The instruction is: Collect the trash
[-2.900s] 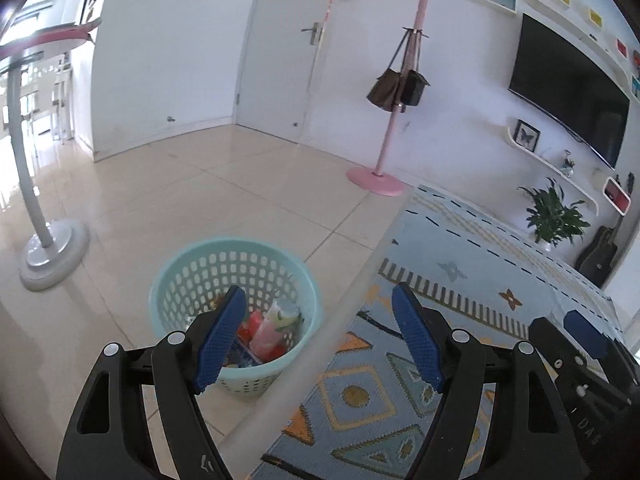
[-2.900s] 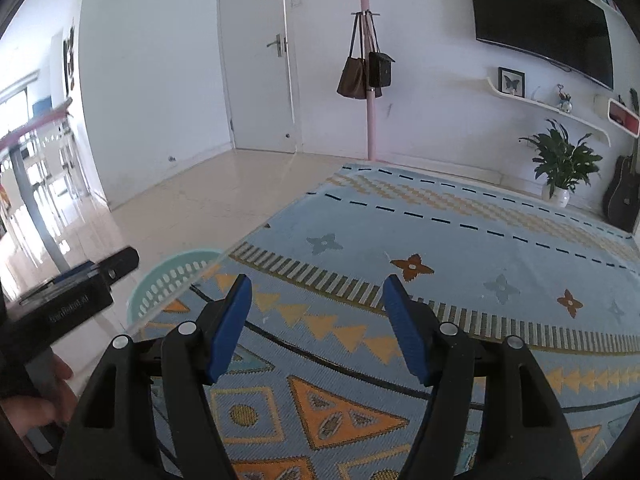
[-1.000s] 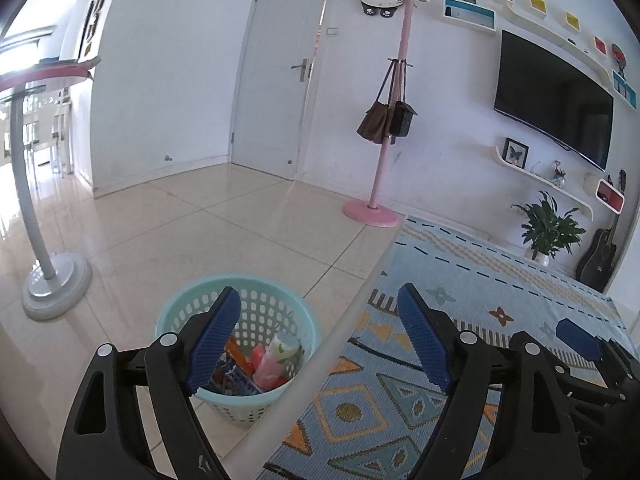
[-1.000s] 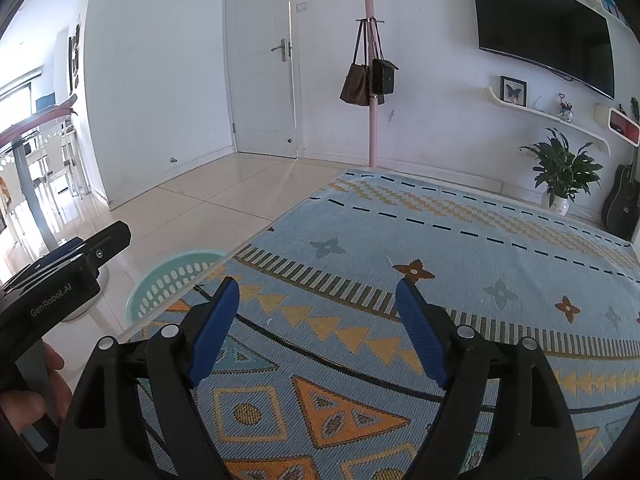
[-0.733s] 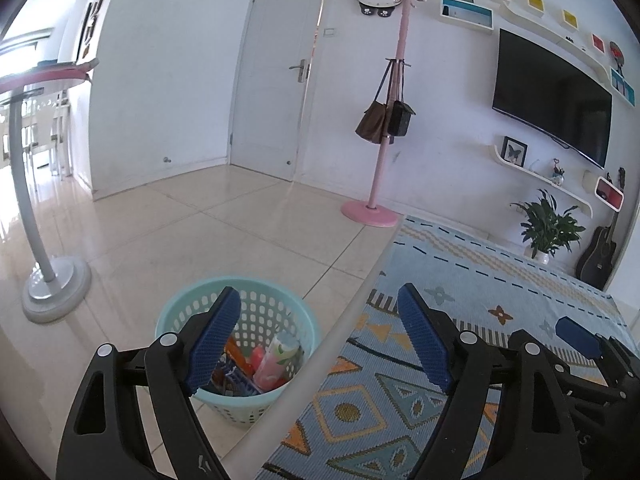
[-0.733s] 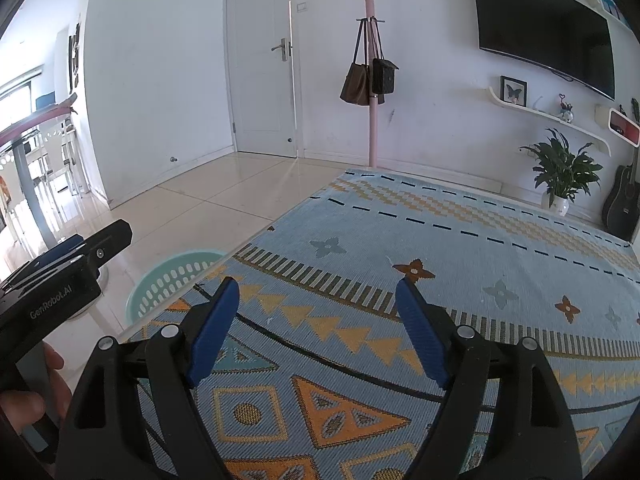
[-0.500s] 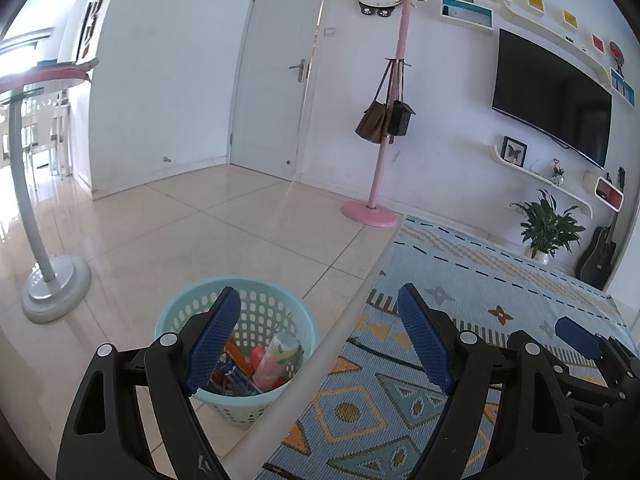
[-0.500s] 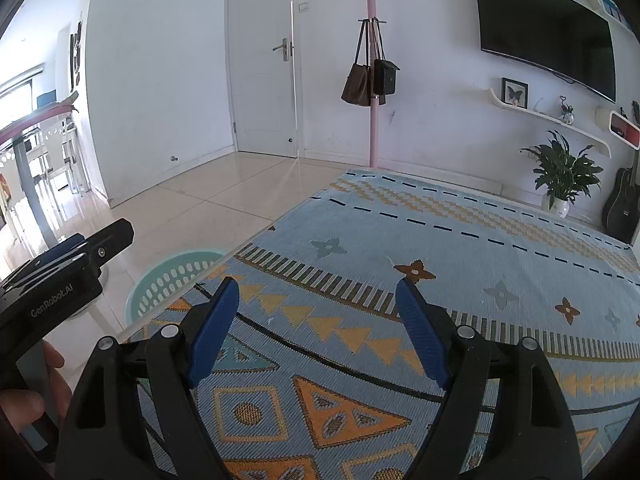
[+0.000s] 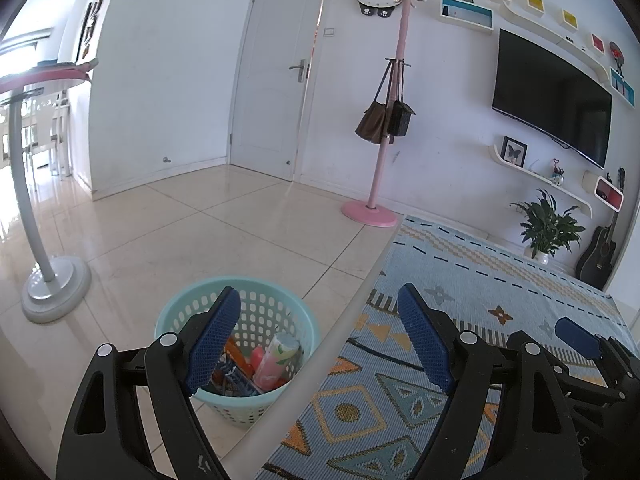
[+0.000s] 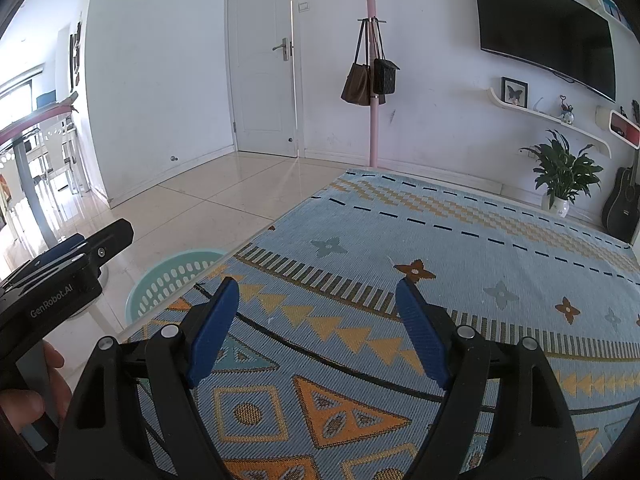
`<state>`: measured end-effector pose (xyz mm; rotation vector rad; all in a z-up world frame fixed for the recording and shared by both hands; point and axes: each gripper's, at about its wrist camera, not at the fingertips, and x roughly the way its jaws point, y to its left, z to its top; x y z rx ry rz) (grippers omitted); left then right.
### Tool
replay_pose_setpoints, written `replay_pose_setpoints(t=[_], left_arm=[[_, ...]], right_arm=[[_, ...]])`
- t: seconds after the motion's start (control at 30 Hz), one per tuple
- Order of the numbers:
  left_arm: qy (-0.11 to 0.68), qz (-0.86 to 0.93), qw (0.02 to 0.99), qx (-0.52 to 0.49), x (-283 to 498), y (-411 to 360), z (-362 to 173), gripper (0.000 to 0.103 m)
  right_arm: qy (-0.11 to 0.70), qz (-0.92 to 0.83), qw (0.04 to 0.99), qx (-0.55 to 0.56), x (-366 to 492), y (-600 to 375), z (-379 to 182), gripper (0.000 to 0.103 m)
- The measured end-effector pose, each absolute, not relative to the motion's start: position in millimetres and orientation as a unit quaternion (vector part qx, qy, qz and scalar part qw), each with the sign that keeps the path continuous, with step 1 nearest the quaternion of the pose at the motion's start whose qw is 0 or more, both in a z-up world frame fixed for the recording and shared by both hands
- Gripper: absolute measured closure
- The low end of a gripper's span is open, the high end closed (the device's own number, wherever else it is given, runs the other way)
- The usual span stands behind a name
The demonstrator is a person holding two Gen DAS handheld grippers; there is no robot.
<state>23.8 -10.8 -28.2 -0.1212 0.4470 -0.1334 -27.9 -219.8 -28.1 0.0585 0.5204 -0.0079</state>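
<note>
Here, left gripper (image 9: pixel 318 336), black frame with blue ribbed pads, held with jaws spread wide and nothing between them, raised a little higher than some three seconds ago, so that more of the room shows above. Below and beyond its left finger, on the beige tiled floor (image 9: pixel 224 248), a round pale-teal perforated plastic basket (image 9: pixel 256 300), just beside the edge of the patterned blue-and-orange woven rug (image 9: pixel 480 280). Inside the basket, collected trash: a pink-and-green printed cylindrical container (image 9: pixel 276 360), a red piece (image 9: pixel 258 356), an orange piece and a blue wrapper (image 9: pixel 234 376) (finer identity not readable).

Right gripper (image 10: pixel 318 330), same build, likewise gaping and empty, poised over the rug; basket rim visible at lower left of the right wrist view, partly hidden by the rug edge. Almost no shift in either view over the last second.

Judged meaning: deposit into the basket apparently complete, both tools freed. No loose litter visible on the rug or tiles in either view, so task probably at or near its end, or else awaiting a search of unseen floor.
</note>
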Motion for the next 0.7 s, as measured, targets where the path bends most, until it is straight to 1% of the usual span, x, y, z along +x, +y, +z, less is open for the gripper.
replay_pose_setpoints(t=[0.5, 0.67, 0.7], left_arm=[[0.22, -0.061, 0.972, -0.057, 22.0, -11.3, -26.1, 0.024], [0.22, -0.047, 0.973, -0.042, 23.5, -15.6, -23.0, 0.024], [0.218, -0.044, 0.974, -0.035, 23.2, -17.4, -22.4, 0.022]], right_arm=[[0.257, -0.005, 0.966, 0.029, -28.3, -219.2, -28.0, 0.026], [0.257, -0.005, 0.966, 0.029, -28.1, -219.3, -28.3, 0.024], [0.257, -0.005, 0.966, 0.029, -28.2, -219.0, -28.2, 0.024]])
